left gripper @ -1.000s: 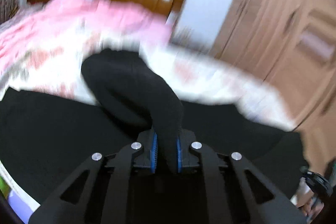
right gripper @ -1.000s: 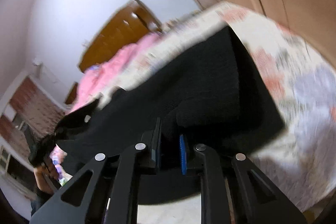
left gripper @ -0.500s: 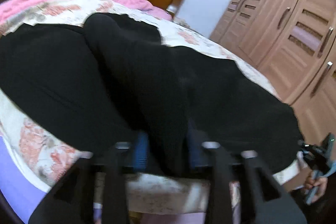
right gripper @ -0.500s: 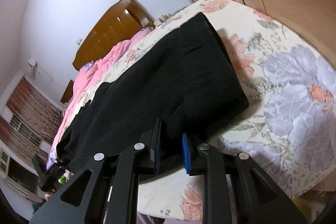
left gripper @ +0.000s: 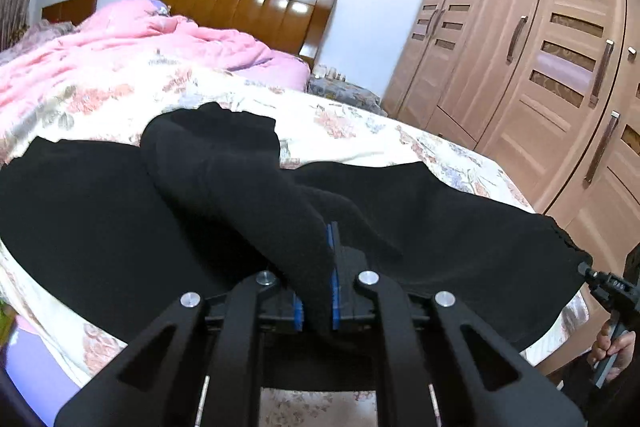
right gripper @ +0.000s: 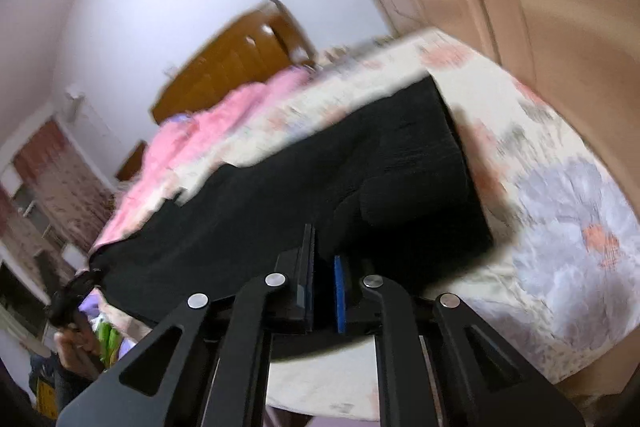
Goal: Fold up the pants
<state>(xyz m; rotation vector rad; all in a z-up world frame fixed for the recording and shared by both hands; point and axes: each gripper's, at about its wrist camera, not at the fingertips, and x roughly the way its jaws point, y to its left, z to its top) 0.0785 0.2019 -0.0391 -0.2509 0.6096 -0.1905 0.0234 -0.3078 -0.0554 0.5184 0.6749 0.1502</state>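
We hold the black pants (left gripper: 120, 211) spread across the bed (left gripper: 360, 131), left tool (left gripper: 316, 291) and right tool (right gripper: 323, 287) each clamped on fabric at the bed's near edge. We should lift both evenly, keeping the edge taut.

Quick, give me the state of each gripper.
Left gripper: shut on the black fabric pants.
Right gripper: shut on the same pants.

Look: soft black fabric pants (left gripper: 440, 227)
Pose: spread flat, one ridge bunched upward
Place: across my floral-sheeted bed (left gripper: 360, 123)
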